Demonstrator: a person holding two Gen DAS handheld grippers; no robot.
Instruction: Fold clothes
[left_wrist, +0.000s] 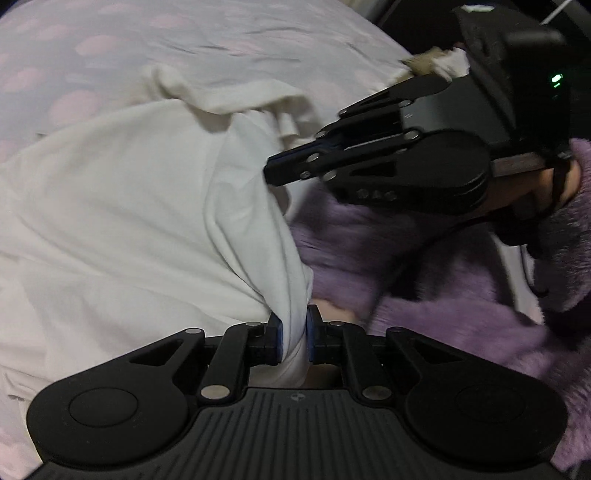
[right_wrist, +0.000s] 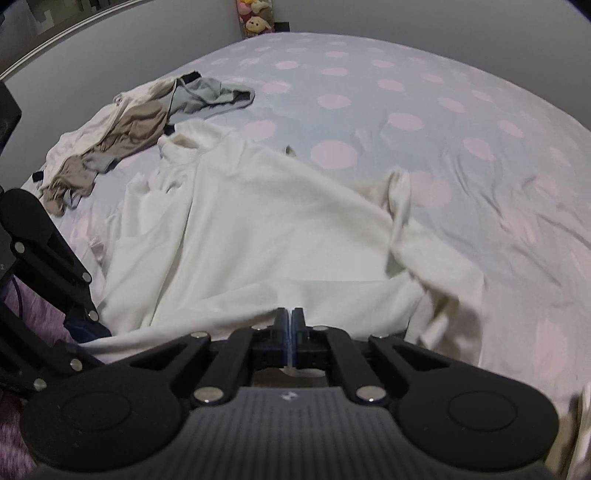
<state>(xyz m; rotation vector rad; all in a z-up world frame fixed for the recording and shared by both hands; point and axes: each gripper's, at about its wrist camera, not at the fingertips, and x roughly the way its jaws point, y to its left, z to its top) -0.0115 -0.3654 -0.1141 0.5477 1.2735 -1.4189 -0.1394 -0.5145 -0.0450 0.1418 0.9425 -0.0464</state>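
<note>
Plush toys (right_wrist: 256, 18), right view only

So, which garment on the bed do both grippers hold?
The white top, spread nearest; the left gripper and right gripper pinch its edge. The beige-grey pile lies untouched.

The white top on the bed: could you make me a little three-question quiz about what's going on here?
1. True or false: both grippers are shut on the white top.
2. What pattern is on the bedsheet? A) stripes B) pink dots C) plain
3. Fill in: beyond the top's collar lies a heap of beige and ____ clothes.

Key:
1. True: left gripper and right gripper each pinch its near edge.
2. B
3. grey
</note>
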